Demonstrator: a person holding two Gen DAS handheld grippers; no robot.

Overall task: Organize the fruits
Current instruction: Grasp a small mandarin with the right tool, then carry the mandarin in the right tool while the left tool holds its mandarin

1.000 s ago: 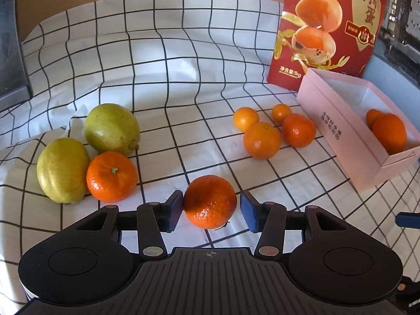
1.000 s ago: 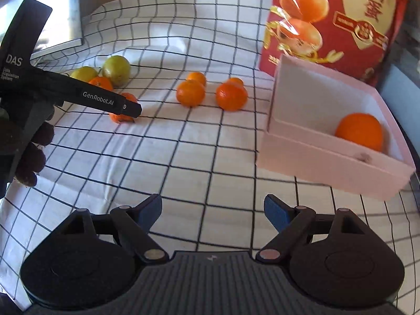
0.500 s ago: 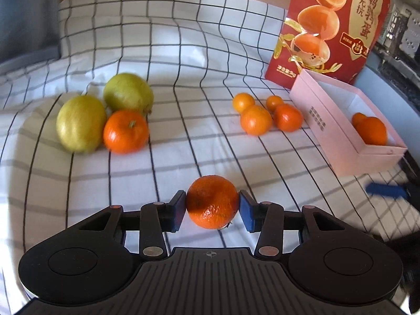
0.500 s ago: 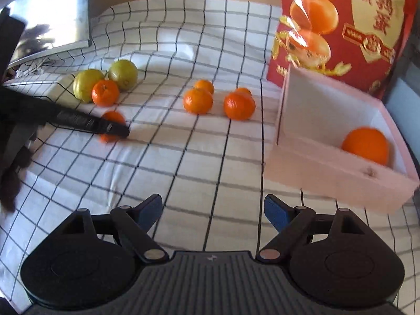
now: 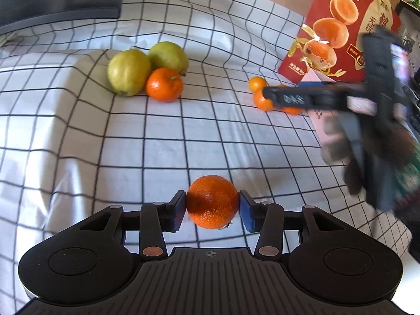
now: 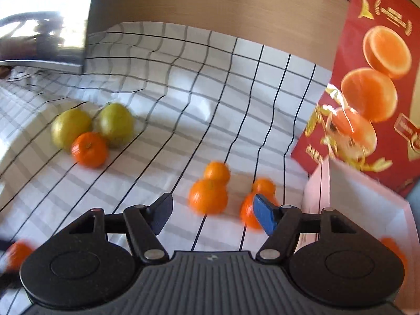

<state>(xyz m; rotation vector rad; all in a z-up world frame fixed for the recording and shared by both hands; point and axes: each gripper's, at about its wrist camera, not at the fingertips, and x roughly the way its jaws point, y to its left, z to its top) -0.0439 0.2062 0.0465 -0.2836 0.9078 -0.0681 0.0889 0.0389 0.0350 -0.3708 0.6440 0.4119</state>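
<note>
Lifted since before: left tongs (image 5: 213,211) pinch orange (image 5: 212,201), stem prob. down-right; right tongs (image 6: 213,215) closing, empty.

Matt checked cloth (image 5: 183,136); dimpled orange (image 5: 212,201) peel

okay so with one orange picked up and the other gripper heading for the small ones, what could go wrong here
1. The orange is held only at its sides by the left hand-held gripper; a round fruit could slip out.
2. The right hand-held gripper, jaws closing with nothing between them, nears the clustered small oranges; it may knock neighbours rolling.
3. It crosses in front of the pink box, so the grippers could collide.
</note>
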